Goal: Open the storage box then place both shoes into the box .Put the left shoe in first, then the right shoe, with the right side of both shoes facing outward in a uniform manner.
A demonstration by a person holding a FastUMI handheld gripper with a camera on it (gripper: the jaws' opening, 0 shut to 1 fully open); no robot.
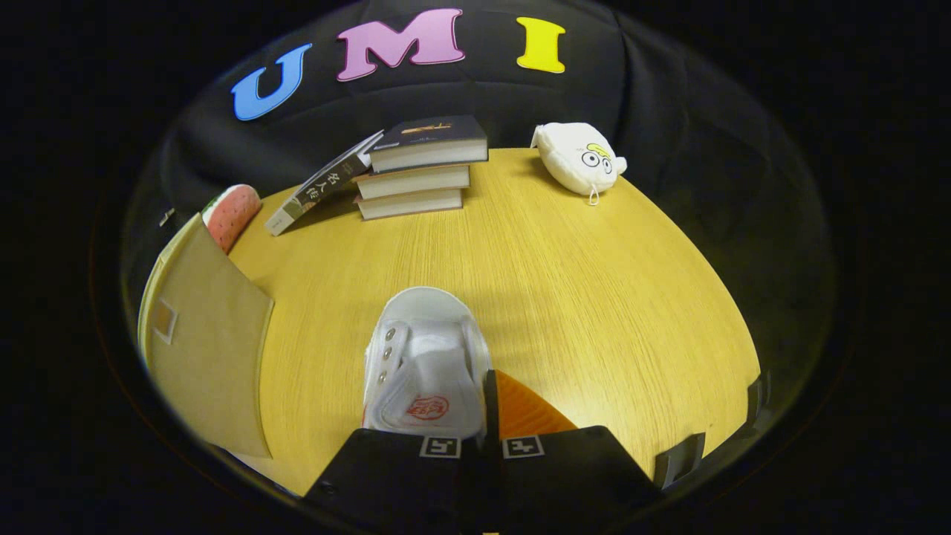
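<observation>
Bright, even light on table [594, 297], soft shadow by shoe [423, 357], strong fisheye bend, dark vignette at edges.

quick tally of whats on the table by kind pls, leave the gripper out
books: 4
white shoe: 1
white plush toy: 1
beige storage box: 1
watermelon-slice cushion: 1
total: 8
gripper: closed on the shoe's side wall

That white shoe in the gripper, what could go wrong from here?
1. The gripper seems to pinch only the shoe by its right wall, so it may twist or slip on the way.
2. The box stands to the left; whether it is open I cannot tell, so the shoe might bump its wall.
</observation>
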